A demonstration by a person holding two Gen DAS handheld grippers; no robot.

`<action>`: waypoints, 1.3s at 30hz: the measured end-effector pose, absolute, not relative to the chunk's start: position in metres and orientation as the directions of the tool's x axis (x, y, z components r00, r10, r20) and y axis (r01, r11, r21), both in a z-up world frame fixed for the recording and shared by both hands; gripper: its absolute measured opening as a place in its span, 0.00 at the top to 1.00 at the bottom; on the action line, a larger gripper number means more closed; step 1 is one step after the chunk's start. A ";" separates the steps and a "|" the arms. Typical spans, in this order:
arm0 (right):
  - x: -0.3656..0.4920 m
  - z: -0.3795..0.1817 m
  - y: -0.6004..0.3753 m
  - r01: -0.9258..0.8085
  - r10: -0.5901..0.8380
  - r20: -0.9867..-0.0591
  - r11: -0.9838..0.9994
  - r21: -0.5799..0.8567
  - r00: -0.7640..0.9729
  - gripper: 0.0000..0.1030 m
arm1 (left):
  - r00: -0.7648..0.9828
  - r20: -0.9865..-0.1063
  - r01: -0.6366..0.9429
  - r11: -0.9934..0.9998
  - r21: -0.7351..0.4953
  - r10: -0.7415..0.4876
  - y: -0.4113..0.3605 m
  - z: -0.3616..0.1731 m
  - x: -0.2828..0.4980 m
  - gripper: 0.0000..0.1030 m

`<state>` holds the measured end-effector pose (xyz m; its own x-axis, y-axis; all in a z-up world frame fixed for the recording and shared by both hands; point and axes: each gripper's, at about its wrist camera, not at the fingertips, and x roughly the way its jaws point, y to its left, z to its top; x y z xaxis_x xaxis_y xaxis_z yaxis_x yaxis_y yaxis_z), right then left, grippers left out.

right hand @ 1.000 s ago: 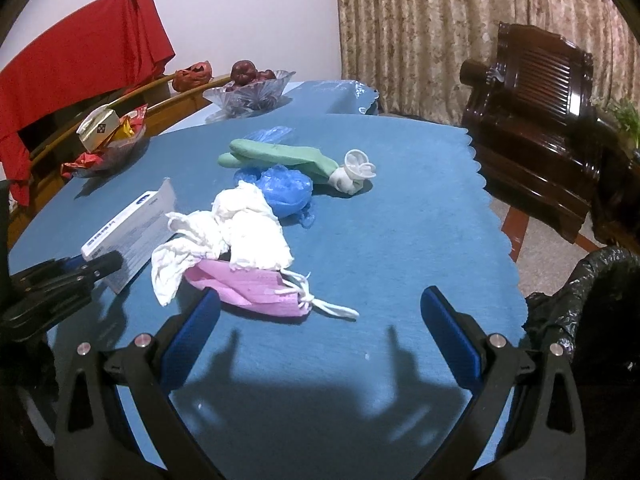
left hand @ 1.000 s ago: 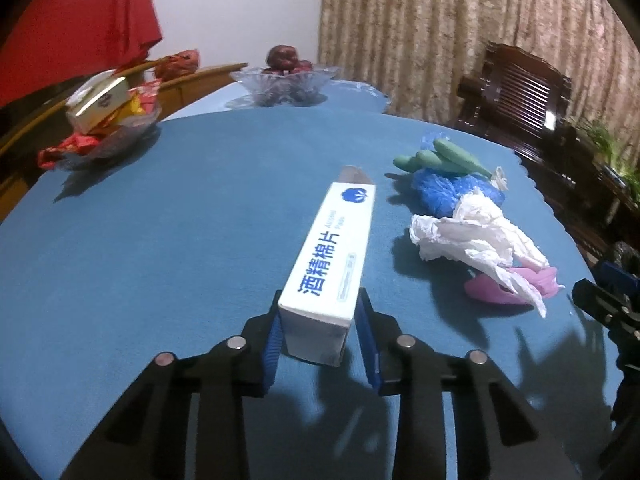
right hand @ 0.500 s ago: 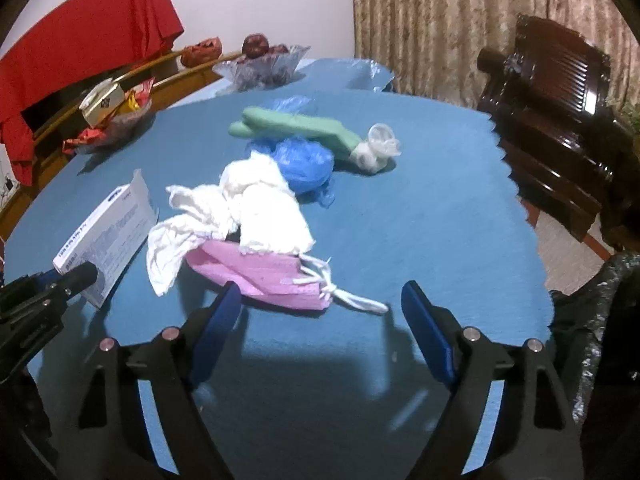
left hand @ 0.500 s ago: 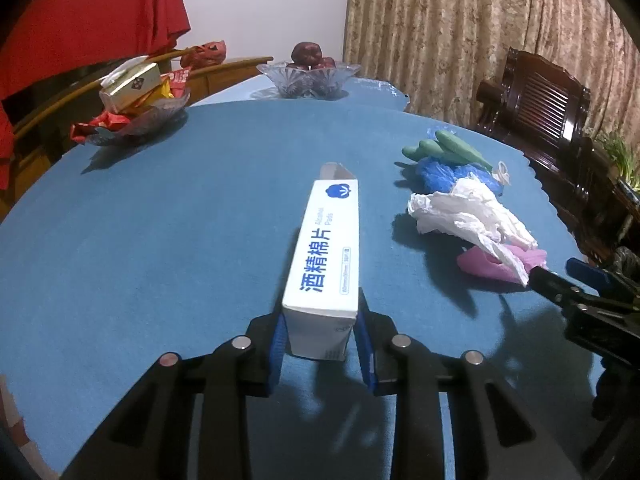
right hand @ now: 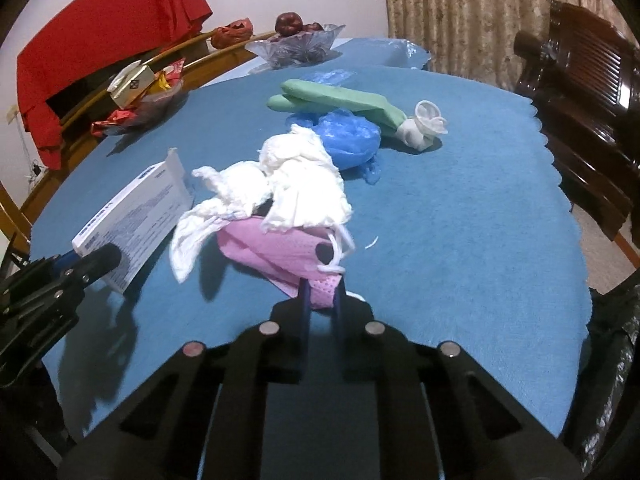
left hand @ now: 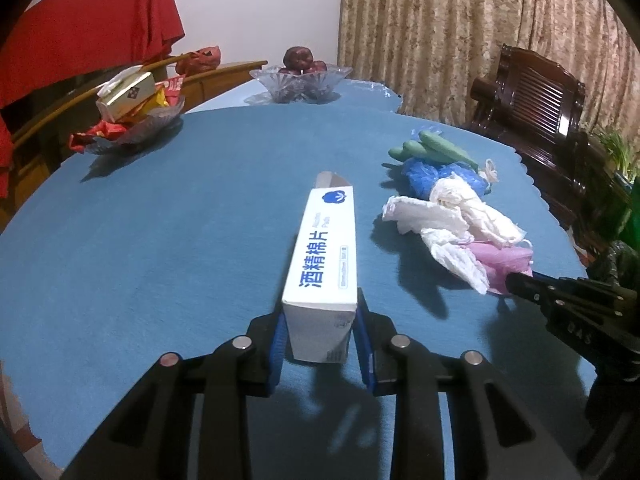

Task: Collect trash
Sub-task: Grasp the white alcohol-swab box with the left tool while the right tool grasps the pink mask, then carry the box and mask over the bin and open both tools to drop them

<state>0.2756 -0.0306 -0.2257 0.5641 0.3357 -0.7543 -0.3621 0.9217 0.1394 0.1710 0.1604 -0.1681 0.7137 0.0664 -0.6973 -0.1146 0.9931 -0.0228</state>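
My left hand-held gripper (left hand: 322,340) is clamped on the near end of the white box (left hand: 325,256) of alcohol pads, blue pads pressed against its two long sides; whether the box's far end rests on the blue surface (left hand: 160,232) I cannot tell.

I take the white box as my landmark. Just to its right lies the trash heap: crumpled white tissues (left hand: 448,216) nearest, and a pink face mask (right hand: 280,248) partly under them. My right hand-held gripper (right hand: 321,300) is closed on the near corner of that mask, jaws nearly together with pink material pinched between them; the mask's white ear loop (right hand: 338,256) curls just ahead of the fingertips. Beyond the tissues, farther from the box, sit a crumpled blue plastic cover (right hand: 348,138), a green glove (right hand: 340,100) and a small white rolled piece (right hand: 424,124) at the glove's end.

Far to the left of the box is a glass dish of snack packets (left hand: 132,116); beyond the box, at the far edge, a glass bowl of dark fruit (left hand: 300,76). A black trash bag (right hand: 612,344) shows off the surface's right rim.
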 end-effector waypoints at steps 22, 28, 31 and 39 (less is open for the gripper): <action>0.206 -0.151 -0.091 -0.319 0.328 -0.644 0.938 0.135 0.691 0.91 | 0.767 -0.642 -0.030 0.999 -0.030 0.004 0.113 -0.121 0.135 0.72; 0.190 -0.130 -0.109 -0.300 0.321 -0.605 0.944 0.138 0.729 0.91 | 0.787 -0.615 0.019 0.999 -0.033 -0.035 0.090 -0.102 0.127 0.72; 0.182 -0.122 -0.120 -0.285 0.309 -0.591 0.949 0.138 0.745 0.91 | 0.793 -0.606 0.049 0.998 -0.031 -0.058 0.075 -0.095 0.123 0.72; 0.160 -0.108 -0.159 -0.225 0.261 -0.563 0.965 0.134 0.784 0.91 | 0.800 -0.586 0.134 0.990 -0.037 -0.130 0.034 -0.083 0.116 0.72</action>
